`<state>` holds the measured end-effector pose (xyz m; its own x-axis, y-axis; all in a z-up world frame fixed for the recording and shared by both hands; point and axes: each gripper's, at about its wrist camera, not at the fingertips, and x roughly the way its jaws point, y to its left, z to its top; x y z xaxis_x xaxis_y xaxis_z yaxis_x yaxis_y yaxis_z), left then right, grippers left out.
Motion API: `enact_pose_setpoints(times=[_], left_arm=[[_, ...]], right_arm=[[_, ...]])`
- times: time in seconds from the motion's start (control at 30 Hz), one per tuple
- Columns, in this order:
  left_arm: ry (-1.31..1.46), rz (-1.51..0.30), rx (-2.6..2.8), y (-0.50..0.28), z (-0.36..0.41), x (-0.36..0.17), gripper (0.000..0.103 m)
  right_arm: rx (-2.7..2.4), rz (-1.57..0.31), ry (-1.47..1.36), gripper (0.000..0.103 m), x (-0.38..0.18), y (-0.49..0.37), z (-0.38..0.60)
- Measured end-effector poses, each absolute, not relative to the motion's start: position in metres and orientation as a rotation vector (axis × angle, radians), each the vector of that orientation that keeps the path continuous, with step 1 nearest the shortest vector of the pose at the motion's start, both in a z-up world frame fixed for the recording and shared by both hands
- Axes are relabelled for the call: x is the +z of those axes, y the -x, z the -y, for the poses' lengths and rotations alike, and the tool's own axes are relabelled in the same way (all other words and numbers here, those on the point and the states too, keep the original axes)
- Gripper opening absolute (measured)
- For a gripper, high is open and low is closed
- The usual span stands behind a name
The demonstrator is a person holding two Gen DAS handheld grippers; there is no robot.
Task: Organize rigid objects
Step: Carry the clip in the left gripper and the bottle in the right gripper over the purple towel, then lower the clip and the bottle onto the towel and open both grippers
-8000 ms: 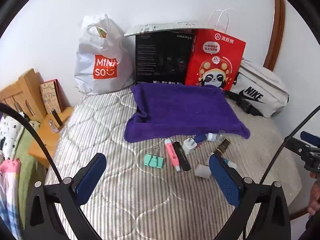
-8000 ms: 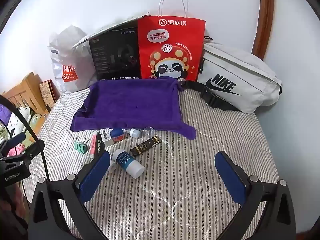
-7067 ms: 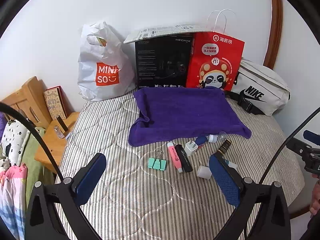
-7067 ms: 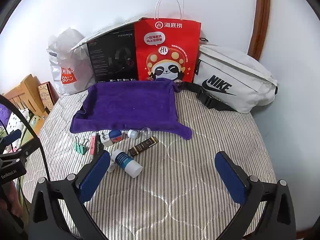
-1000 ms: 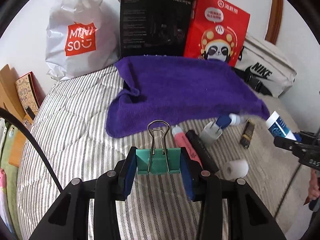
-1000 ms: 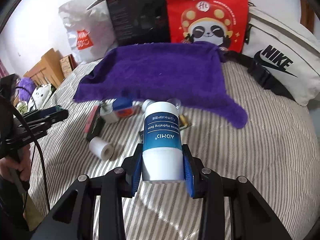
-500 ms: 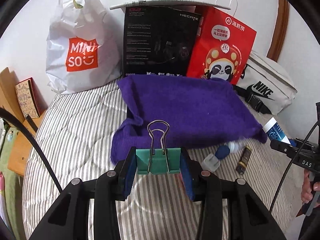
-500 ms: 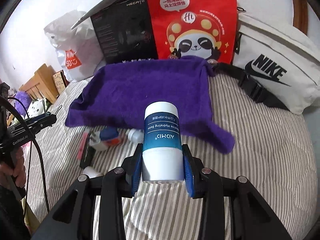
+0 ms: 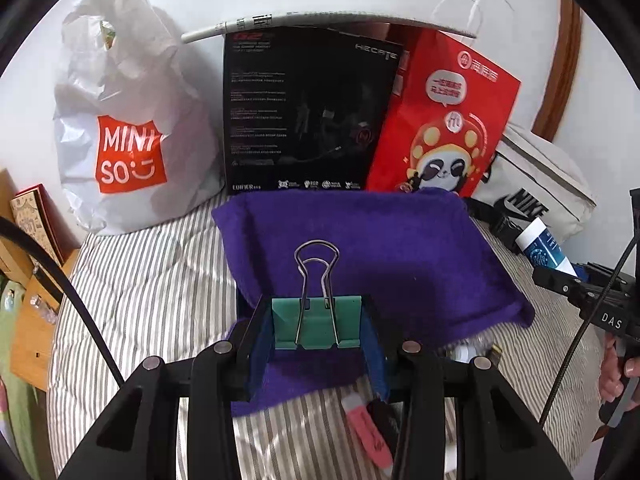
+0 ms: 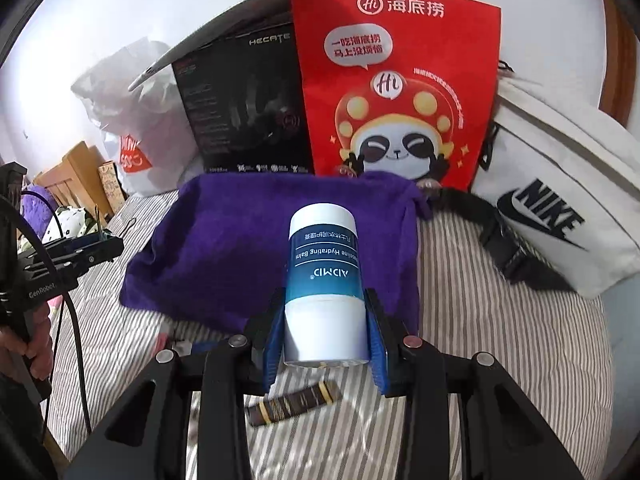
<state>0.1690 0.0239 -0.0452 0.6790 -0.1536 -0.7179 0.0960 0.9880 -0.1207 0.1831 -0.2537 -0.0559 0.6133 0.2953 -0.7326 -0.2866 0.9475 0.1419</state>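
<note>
My left gripper (image 9: 316, 340) is shut on a green binder clip (image 9: 316, 322), held over the near edge of the purple towel (image 9: 384, 248) with its wire handles pointing up. My right gripper (image 10: 325, 336) is shut on a white and blue balm bottle (image 10: 323, 280), which stands upright over the towel's (image 10: 224, 236) near right part. In the left wrist view the bottle (image 9: 544, 250) and right gripper show at the right edge. Below the left gripper lie a pink highlighter (image 9: 366, 428) and a black one beside it. A dark gold-banded tube (image 10: 294, 400) lies under the right gripper.
Behind the towel stand a white Miniso bag (image 9: 128, 140), a black box (image 9: 304, 120), a red panda bag (image 9: 444, 128) and a white Nike bag (image 10: 560, 204). The bed has a striped quilt (image 9: 152, 280). A wooden stand (image 9: 28, 312) is at the left. A hand (image 9: 616, 368) holds the right gripper.
Both grippers have risen and moved forward toward the towel, each keeping its object. The small items on the quilt have slid down under the grippers in both views.
</note>
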Motion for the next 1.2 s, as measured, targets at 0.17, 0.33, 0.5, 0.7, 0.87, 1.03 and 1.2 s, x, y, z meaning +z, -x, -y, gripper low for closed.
enact_pose_setpoints(times=[0.17,0.33,0.5,0.7,0.87,1.03,1.2], left_arm=[[0.102,-0.825,-0.178,-0.194,-0.026,-0.045,0.039],[0.067,-0.821,-0.18,-0.217,-0.024,-0.044,0.039],[0.08,-0.838,-0.188,-0.237,-0.024,-0.051,0.039],[0.081,-0.866,-0.188,-0.263,-0.02,-0.062,0.039],[0.079,-0.903,-0.184,-0.283,-0.017,-0.075,0.039],[0.063,-0.926,-0.182,-0.297,-0.012,-0.083,0.039],[0.07,-0.96,-0.172,-0.307,-0.01,-0.096,0.039]], right_arm=[[0.336,-0.827,-0.01,0.037,-0.052,-0.203,0.246],[0.323,-0.836,-0.021,0.037,-0.058,-0.224,0.242],[0.317,-0.86,-0.019,0.037,-0.07,-0.243,0.237],[0.31,-0.89,-0.026,0.037,-0.09,-0.267,0.236],[0.31,-0.915,-0.033,0.037,-0.105,-0.285,0.235],[0.314,-0.941,-0.033,0.037,-0.116,-0.301,0.234],[0.303,-0.969,0.008,0.037,-0.125,-0.312,0.228]])
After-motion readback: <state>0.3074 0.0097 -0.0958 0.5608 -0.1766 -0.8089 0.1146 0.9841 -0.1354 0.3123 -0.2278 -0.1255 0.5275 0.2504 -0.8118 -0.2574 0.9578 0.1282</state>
